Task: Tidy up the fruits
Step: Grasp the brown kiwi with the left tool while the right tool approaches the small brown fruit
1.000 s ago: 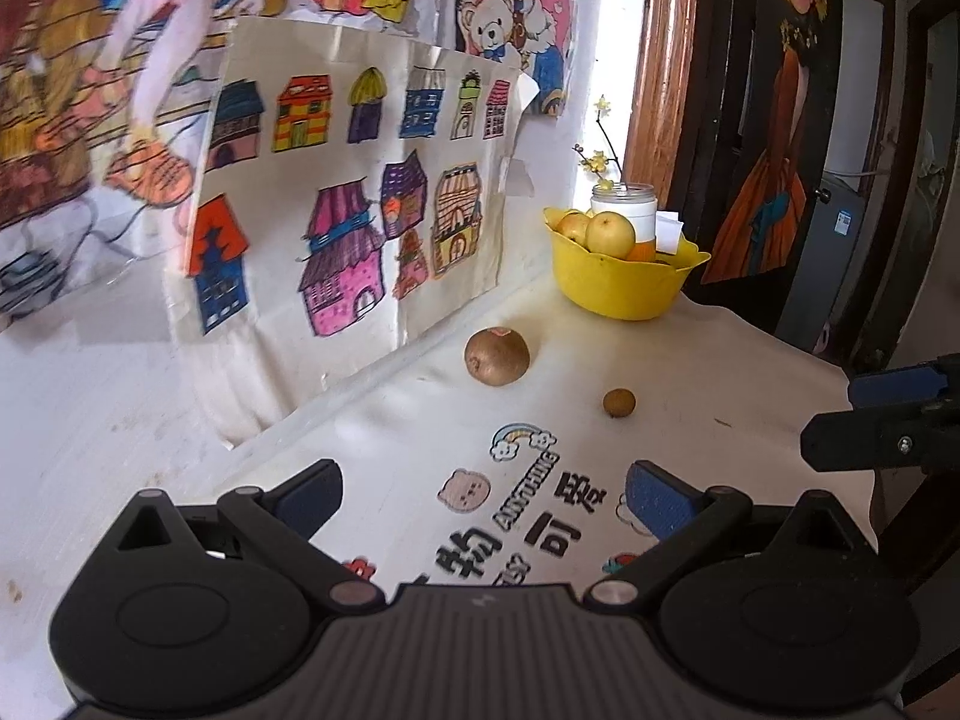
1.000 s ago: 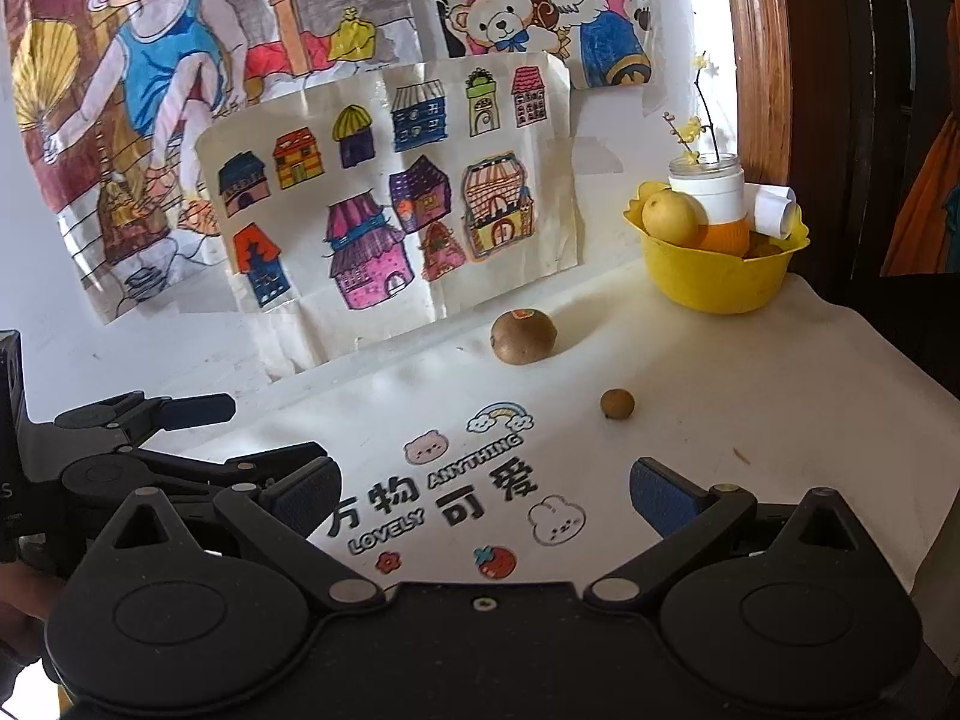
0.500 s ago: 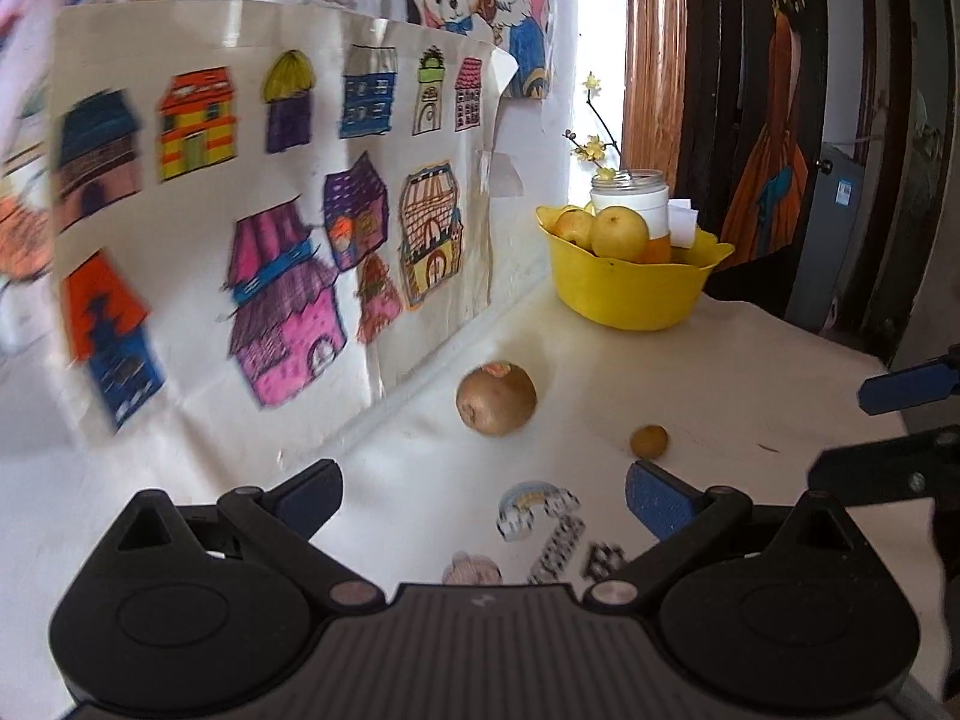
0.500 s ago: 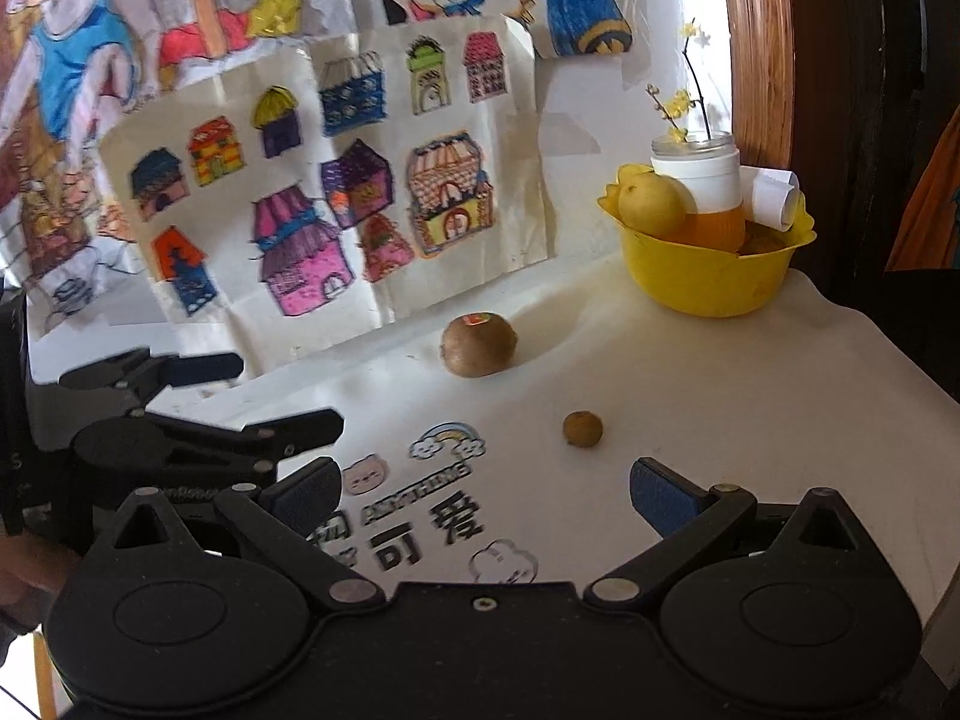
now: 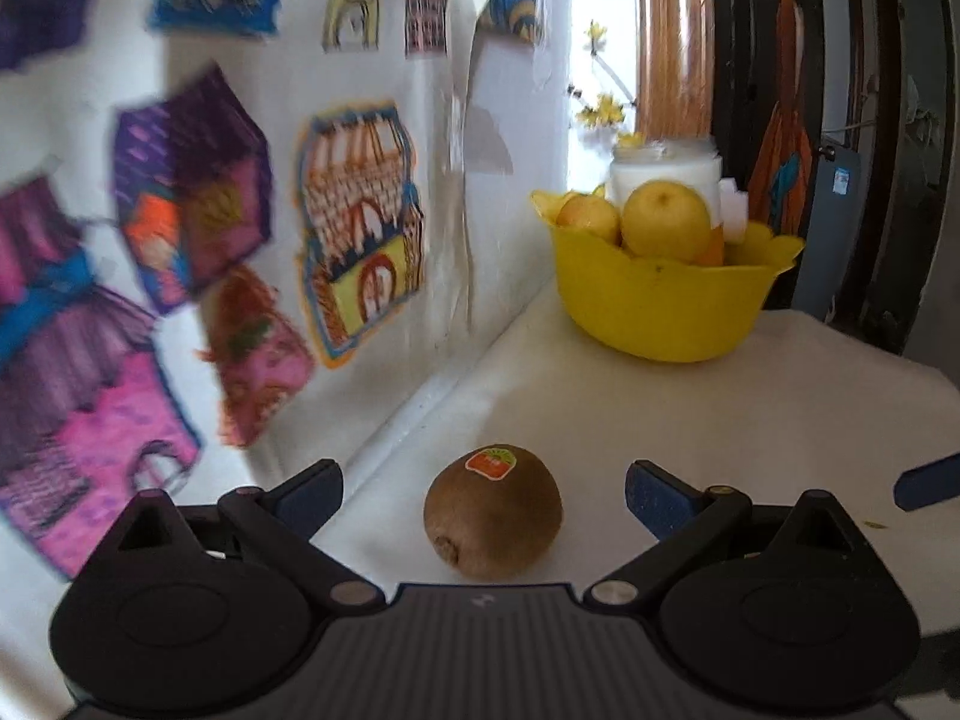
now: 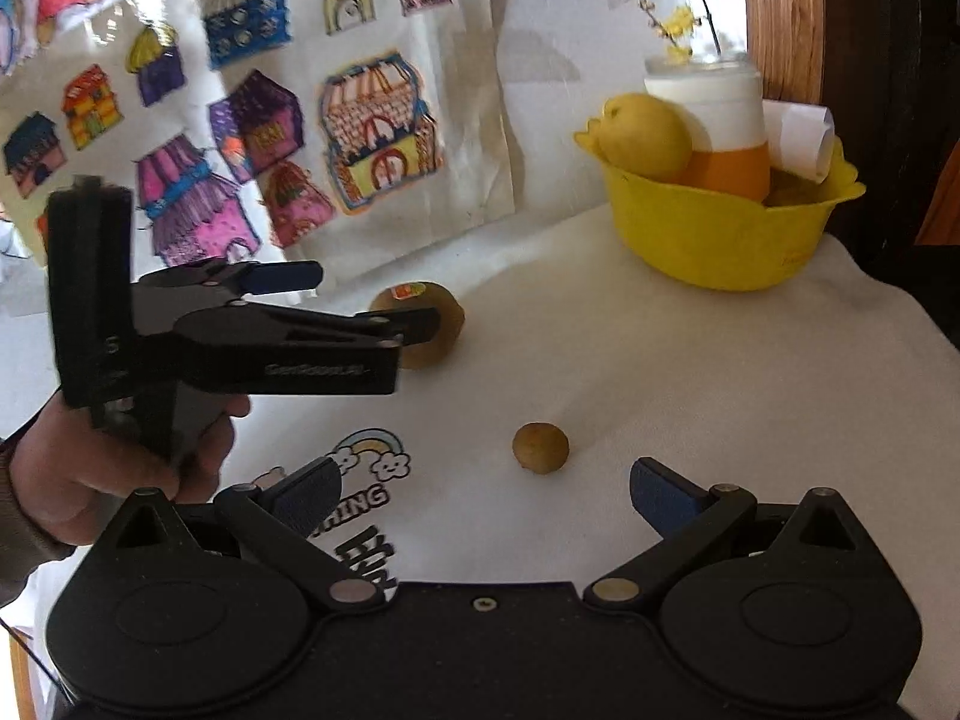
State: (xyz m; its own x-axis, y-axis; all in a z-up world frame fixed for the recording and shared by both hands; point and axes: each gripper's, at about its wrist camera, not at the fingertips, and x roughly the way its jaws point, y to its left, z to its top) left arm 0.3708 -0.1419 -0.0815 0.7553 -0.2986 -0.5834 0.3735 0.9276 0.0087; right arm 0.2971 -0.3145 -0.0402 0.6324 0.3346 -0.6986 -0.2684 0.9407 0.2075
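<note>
A brown kiwi (image 5: 493,510) with an orange sticker lies on the white cloth between the spread fingers of my left gripper (image 5: 483,489), which is open and not touching it. From the right wrist view the same kiwi (image 6: 441,318) is half hidden behind the left gripper (image 6: 372,300). A small round brown fruit (image 6: 540,447) sits just ahead of my open right gripper (image 6: 485,489), slightly right of centre. The yellow bowl (image 5: 660,306) at the back right holds yellow pears (image 5: 665,219) and a white jar.
A wall with coloured house drawings (image 5: 354,228) runs close along the left. A hand (image 6: 108,468) holds the left gripper. The white cloth (image 6: 690,396) has printed letters near the front. The bowl (image 6: 720,240) stands near the table's right edge, with dark doors behind.
My left gripper has moved forward to the kiwi, which now lies between its fingers. The right gripper has advanced toward the small brown fruit. Both stay open.
</note>
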